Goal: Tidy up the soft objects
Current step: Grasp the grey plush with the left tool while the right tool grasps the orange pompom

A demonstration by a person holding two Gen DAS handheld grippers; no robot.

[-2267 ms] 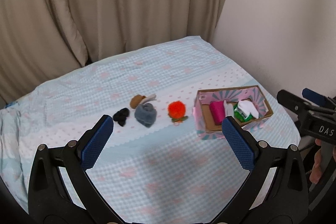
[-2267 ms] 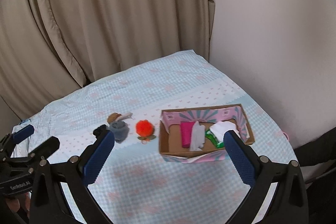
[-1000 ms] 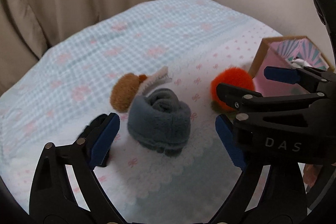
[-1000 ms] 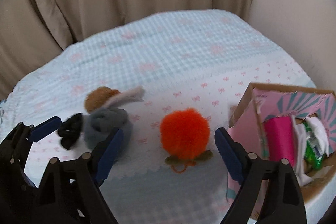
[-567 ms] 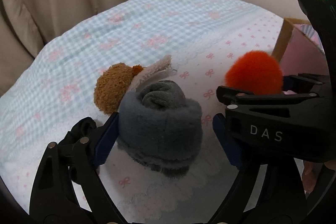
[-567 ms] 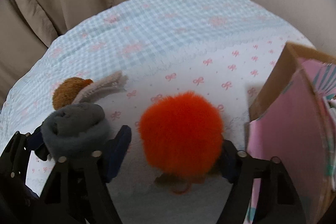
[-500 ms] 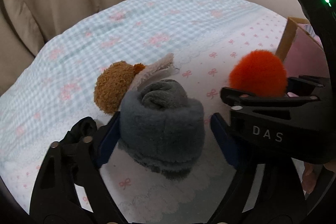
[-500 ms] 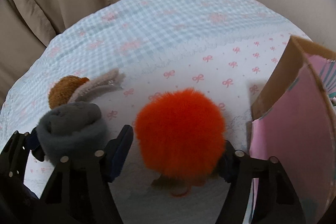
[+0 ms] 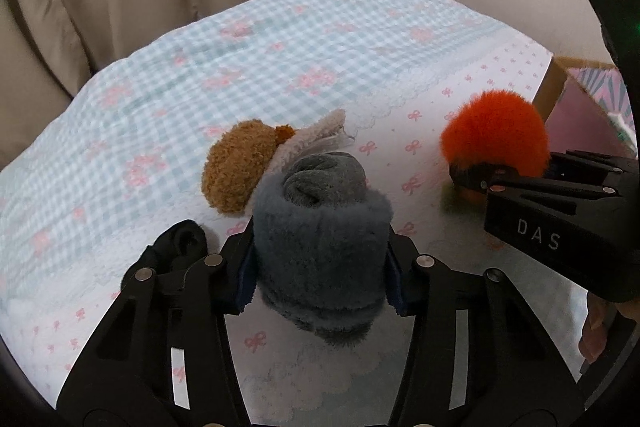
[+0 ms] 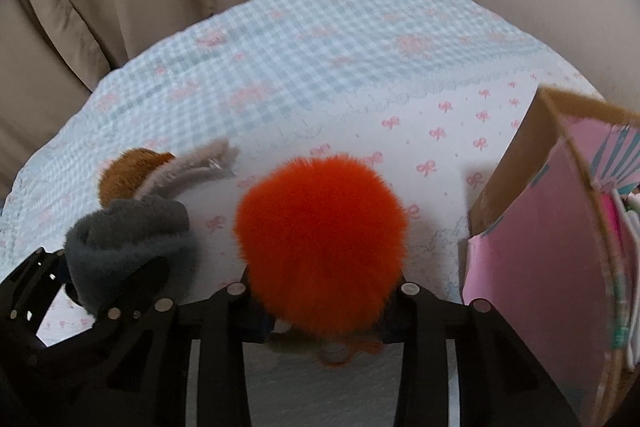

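Observation:
A rolled grey fleece piece (image 9: 320, 239) stands on the bedspread between the blue pads of my left gripper (image 9: 320, 273). The jaws are closing, and both pads press its sides. A fluffy orange pompom (image 10: 320, 247) with a small green and orange base sits between the fingers of my right gripper (image 10: 324, 319). Those jaws are closing too, with the pads sunk into its lower fluff. In the left wrist view the right gripper (image 9: 500, 175) holds the pompom (image 9: 496, 139) to the right of the roll.
A brown plush ball (image 9: 236, 167) with a beige fuzzy strip (image 9: 316, 135) lies just behind the grey roll. A black soft item (image 9: 176, 247) is at its left. A pink cardboard box (image 10: 532, 227) holding several items stands right of the pompom. Curtains hang beyond the checked bedspread (image 9: 280, 47).
Both grippers have come down over their objects and narrowed. The left pads now touch the grey roll, and the right pads have sunk into the orange pompom.

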